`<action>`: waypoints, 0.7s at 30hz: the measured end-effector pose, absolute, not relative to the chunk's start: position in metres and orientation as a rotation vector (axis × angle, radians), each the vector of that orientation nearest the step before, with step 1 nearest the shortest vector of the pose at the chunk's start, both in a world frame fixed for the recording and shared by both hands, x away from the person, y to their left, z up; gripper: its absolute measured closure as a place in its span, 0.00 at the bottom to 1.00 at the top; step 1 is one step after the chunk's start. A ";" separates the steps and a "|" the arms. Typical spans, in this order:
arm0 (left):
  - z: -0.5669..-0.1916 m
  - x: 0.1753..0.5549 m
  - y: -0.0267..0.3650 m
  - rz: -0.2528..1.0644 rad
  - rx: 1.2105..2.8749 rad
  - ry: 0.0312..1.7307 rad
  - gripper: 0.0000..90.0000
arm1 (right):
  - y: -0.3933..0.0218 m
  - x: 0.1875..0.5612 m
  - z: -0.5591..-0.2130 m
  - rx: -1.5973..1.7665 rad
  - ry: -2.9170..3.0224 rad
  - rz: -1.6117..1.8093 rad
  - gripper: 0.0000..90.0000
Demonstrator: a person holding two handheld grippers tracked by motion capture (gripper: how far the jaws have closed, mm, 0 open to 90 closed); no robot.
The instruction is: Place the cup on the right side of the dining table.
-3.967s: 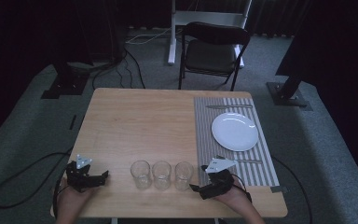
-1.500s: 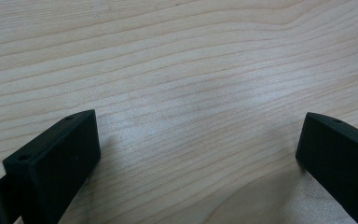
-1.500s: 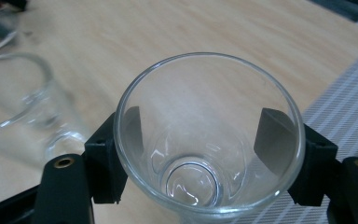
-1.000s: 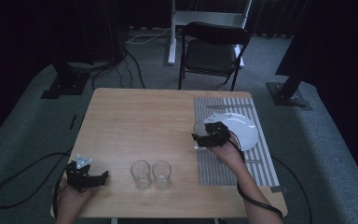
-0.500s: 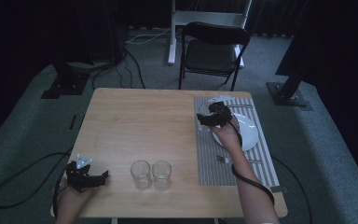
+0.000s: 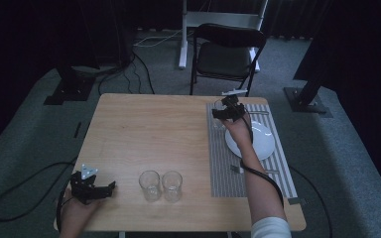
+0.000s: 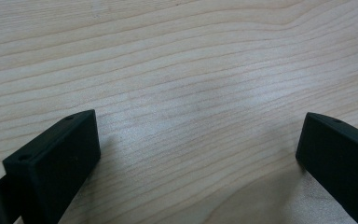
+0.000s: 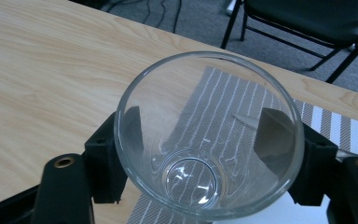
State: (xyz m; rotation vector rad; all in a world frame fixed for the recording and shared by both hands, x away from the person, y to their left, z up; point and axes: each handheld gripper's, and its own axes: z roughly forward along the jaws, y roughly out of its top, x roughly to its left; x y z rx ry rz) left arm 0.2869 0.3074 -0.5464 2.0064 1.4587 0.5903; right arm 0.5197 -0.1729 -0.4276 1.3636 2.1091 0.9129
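Note:
My right gripper (image 6: 222,112) is shut on a clear drinking glass (image 8: 205,140), which it holds over the far left corner of the striped grey placemat (image 6: 228,163), just beyond the white plate (image 6: 260,141). In the right gripper view the glass sits between both black jaws, mouth towards the camera. Two more clear glasses (image 6: 150,184) (image 6: 172,185) stand side by side near the table's front edge. My left gripper (image 6: 110,187) rests low at the front left corner, open, and the left gripper view has bare wood (image 7: 191,93) between its jaws.
Cutlery lies on the placemat: a piece at its far edge (image 6: 259,113) and a fork (image 6: 235,169) in front of the plate. A black folding chair (image 6: 228,54) stands behind the wooden table (image 6: 149,129). Cables trail on the floor at left.
The right gripper lifted the rightmost of three glasses from the front row and carried it away and to the right, to the mat's far left corner. The left gripper stayed put.

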 end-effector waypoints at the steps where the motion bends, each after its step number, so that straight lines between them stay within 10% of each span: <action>1: -0.546 0.287 0.307 0.590 2.007 1.459 0.00 | -0.171 0.523 -0.429 1.369 2.107 0.900 0.32; 21: -0.546 0.287 0.307 0.591 2.005 1.462 0.00 | -0.169 0.553 -0.459 1.452 2.118 0.827 0.32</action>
